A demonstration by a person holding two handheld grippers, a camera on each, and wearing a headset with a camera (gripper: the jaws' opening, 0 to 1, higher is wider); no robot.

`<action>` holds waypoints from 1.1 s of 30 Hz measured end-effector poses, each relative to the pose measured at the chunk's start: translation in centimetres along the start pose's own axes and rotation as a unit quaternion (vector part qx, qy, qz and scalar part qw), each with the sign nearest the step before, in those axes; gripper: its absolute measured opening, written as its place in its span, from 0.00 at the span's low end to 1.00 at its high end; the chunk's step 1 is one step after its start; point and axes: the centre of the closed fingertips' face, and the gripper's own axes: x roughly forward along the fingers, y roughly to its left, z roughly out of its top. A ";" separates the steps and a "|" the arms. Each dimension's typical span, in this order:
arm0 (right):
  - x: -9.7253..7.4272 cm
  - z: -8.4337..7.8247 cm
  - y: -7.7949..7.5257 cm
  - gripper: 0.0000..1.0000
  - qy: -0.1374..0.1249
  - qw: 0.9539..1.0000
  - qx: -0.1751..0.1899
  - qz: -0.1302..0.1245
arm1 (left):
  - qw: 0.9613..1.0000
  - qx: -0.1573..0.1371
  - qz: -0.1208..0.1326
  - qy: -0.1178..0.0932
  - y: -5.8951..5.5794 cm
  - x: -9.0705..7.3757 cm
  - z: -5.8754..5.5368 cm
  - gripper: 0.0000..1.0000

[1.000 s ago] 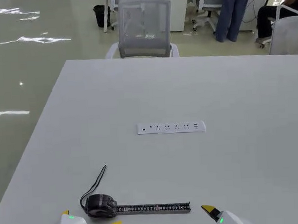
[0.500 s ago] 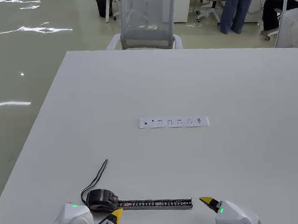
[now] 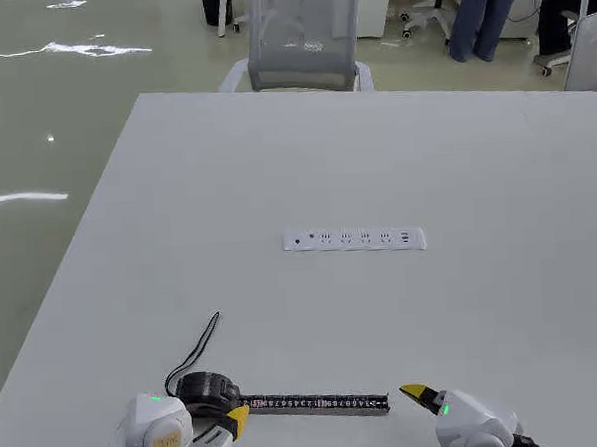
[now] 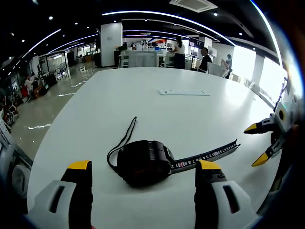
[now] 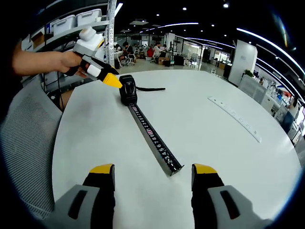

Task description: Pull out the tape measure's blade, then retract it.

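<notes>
left gripper [image 4: 143, 166] and right gripper [image 5: 153, 168] both held low, jaws spread wide.

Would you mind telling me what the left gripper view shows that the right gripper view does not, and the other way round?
Left gripper view: the right gripper, jaws open, beyond the blade, and the tape measure case between that view's own open jaws. Right gripper view: a hand holding the left gripper beside the case. Shared: the case, pulled-out blade, black strap, power strip and white table.

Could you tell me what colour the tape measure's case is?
Black case, clearest in left gripper view.
</notes>
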 end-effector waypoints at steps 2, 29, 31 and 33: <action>0.2 0.0 -0.4 0.64 -0.001 1.000 -0.008 0.005 | 1.000 -0.004 0.000 0.000 0.0 0.3 0.1 0.87; 2.7 -1.4 -3.0 0.34 0.017 0.992 -0.080 0.092 | 1.000 -0.015 0.015 -0.004 0.5 2.0 0.5 0.76; 2.9 -1.7 -3.1 0.33 0.021 0.992 -0.082 0.097 | 1.000 -0.016 0.014 -0.003 0.5 2.1 0.5 0.76; 3.0 -1.9 -3.1 0.32 0.024 0.991 -0.083 0.106 | 1.000 -0.016 0.015 -0.003 0.5 2.1 0.5 0.76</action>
